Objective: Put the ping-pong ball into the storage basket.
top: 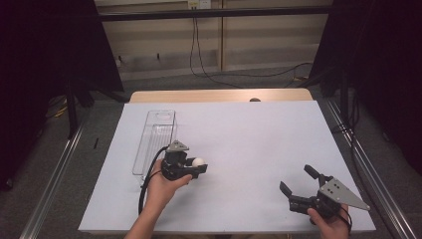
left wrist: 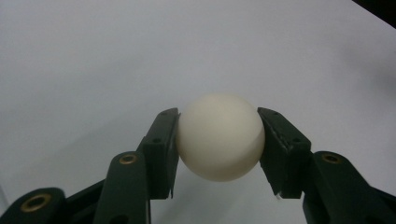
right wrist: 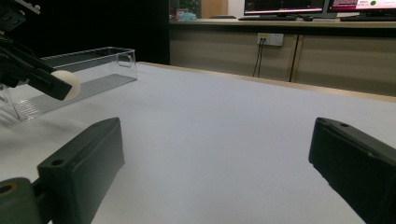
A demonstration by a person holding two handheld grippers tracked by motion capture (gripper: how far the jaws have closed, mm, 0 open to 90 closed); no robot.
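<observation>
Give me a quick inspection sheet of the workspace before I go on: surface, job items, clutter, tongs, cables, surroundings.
Surface: white sheet over a wooden table, flat.
Job's things: white ball clamped in the left tongs; clear bin lies lengthwise at the sheet's left, beside those tongs.
Clutter: a small dark thing at the table's far edge, too small to tell.
Grippers: left tongs shut on the ball, both pads pressing its sides; right tongs open, holding nothing, low at the near right.
Cables: black cable trails from the left tongs; cords on the floor beyond.
Surroundings: dark curtains both sides, floor rails.
</observation>
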